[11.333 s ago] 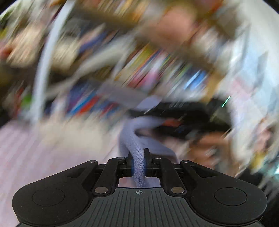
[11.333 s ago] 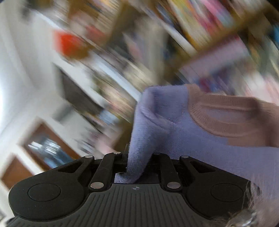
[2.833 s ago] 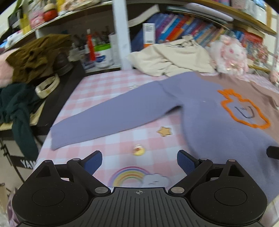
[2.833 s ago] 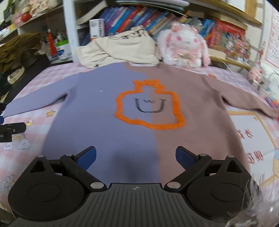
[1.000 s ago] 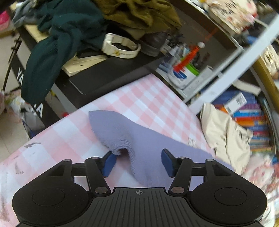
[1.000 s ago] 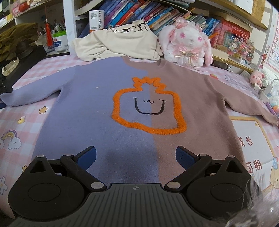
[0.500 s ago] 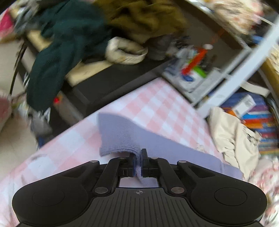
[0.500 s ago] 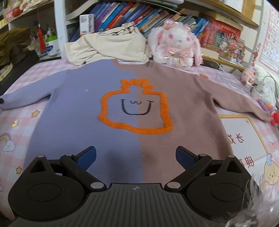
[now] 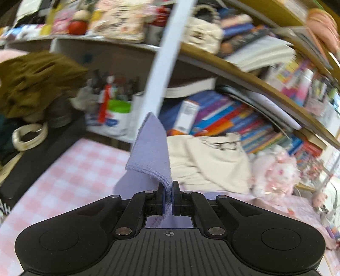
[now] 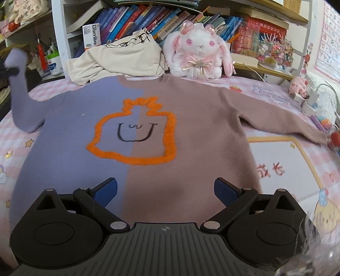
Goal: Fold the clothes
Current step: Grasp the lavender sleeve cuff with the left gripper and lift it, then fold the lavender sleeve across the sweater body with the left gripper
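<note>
Left wrist, claw (image 9: 167, 196) pinching lilac sleeve (image 9: 152, 152)

Crowded bookshelves (image 10: 161, 14) rise behind a pink checked tabletop (image 9: 80, 167).

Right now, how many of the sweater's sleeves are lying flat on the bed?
1. The brown sleeve lies flat, stretched toward the right edge. The purple sleeve is lifted at the left, its cuff pinched in the left gripper. No other sleeves show.
</note>
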Motion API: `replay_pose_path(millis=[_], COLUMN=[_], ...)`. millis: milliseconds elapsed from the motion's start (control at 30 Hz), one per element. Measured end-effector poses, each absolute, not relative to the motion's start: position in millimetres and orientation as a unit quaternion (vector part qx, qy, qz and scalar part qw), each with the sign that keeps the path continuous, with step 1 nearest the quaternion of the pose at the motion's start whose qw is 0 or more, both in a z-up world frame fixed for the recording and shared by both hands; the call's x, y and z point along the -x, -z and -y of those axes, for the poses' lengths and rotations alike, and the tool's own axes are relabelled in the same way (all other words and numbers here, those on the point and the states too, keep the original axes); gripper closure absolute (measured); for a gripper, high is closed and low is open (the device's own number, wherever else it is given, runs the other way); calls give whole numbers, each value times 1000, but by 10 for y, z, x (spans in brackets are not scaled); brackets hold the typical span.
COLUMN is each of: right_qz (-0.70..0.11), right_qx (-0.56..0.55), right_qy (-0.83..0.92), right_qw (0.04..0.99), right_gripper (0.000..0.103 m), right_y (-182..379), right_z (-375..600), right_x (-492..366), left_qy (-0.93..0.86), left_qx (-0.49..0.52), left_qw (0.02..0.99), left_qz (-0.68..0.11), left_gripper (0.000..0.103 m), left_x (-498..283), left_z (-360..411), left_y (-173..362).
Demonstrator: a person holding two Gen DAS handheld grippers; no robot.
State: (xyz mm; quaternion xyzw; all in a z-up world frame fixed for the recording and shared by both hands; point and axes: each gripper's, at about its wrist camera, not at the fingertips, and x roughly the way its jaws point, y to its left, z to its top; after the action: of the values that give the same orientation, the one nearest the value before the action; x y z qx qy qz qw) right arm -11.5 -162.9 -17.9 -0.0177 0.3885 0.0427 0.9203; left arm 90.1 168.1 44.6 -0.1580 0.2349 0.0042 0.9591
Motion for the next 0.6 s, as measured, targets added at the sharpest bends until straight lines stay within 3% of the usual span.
replay_pose_path(millis=[600], right_qz=[-396], right_qx=[35], right_qy=[-171], right_qw=[902], right_gripper=[5], right_y=[211], right_z=[2516], right_x=[-193], left_qy=[16], left_qx=[90], left_qw=[960], left_qz=[-266], left_gripper=[100], left_x=[-1393], left_z=[126], left_y=[-424])
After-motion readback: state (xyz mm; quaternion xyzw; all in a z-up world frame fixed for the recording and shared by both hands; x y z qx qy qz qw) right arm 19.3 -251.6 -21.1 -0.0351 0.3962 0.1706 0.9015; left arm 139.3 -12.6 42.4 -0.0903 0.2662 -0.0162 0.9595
